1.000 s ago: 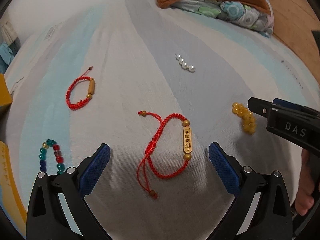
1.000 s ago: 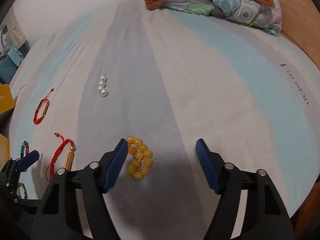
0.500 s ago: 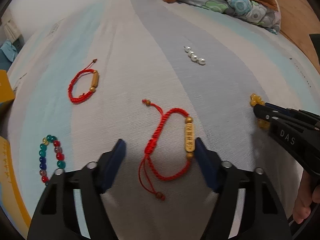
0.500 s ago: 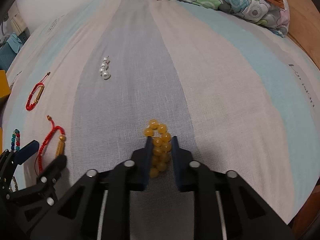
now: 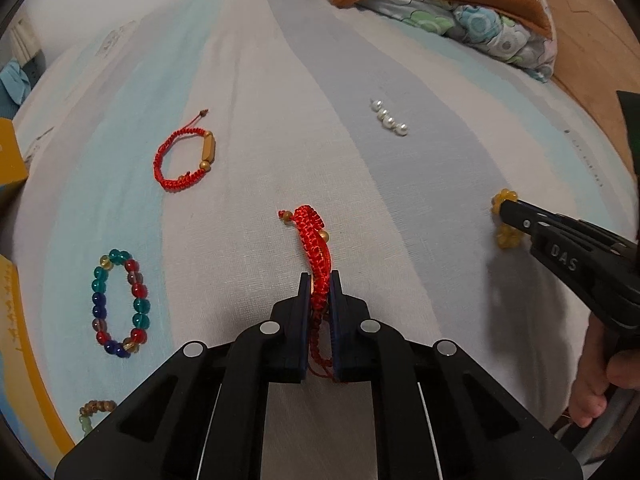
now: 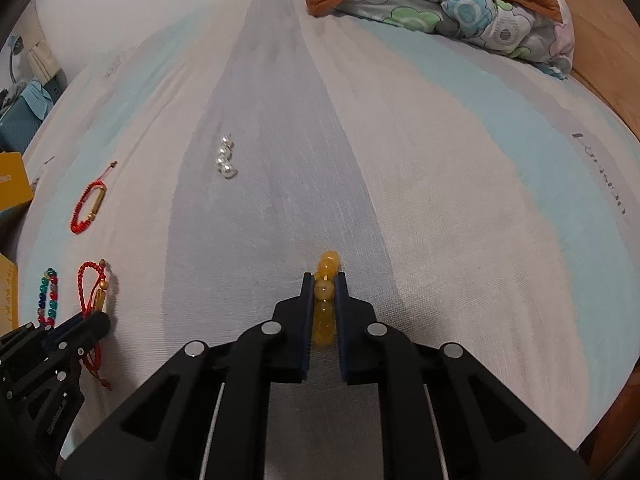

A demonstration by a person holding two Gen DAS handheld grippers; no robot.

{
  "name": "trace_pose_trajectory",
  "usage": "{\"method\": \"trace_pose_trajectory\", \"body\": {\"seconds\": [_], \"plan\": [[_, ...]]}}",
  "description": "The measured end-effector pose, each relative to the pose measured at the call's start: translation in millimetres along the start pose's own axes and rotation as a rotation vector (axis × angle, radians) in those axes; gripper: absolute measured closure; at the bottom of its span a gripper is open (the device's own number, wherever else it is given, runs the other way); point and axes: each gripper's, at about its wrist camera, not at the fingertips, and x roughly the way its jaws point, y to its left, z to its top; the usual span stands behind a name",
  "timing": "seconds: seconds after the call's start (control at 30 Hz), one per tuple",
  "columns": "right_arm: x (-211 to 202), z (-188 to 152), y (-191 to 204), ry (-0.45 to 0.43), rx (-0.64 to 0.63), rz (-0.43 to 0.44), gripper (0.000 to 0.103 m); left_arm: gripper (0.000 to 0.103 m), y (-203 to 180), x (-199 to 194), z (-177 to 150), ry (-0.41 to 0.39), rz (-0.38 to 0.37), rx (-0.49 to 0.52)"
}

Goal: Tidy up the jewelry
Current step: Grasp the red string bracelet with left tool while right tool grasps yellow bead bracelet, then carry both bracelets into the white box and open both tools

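My left gripper [image 5: 320, 276] is shut on a red cord bracelet [image 5: 312, 236] with gold beads, bunched between the pads on the bed sheet. My right gripper [image 6: 323, 278] is shut on a yellow bead bracelet [image 6: 326, 268]; it also shows in the left wrist view [image 5: 505, 236] at the right. A second red cord bracelet [image 5: 184, 160] lies to the far left. A multicoloured bead bracelet [image 5: 118, 302] lies at the left. A short pearl string [image 5: 390, 118] lies farther back.
The striped bed sheet [image 5: 260, 80] covers the whole surface. A pillow and floral quilt [image 5: 460, 0] sit at the far right. Yellow boxes [image 5: 10, 156] stand at the left edge. A brown-green bead bracelet [image 5: 94, 410] lies at the lower left. Wooden floor [image 6: 608, 40] lies right.
Both grippers went from wide open to shut. The left closed on the red cord bracelet and bunched it. The right closed on the yellow bead bracelet.
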Motion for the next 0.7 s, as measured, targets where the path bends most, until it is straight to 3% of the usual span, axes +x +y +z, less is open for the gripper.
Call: {"method": "trace_pose_trajectory", "body": {"seconds": [0.37, 0.7], "plan": [[-24.9, 2.8, 3.0, -0.048, 0.014, 0.023, 0.094, 0.095, 5.4, -34.7, -3.9, -0.063, 0.002, -0.008], [-59.8, 0.7, 33.8, -0.112, -0.036, 0.048, 0.094, 0.095, 24.4, -70.1, -5.9, -0.116, 0.009, -0.044]]}}
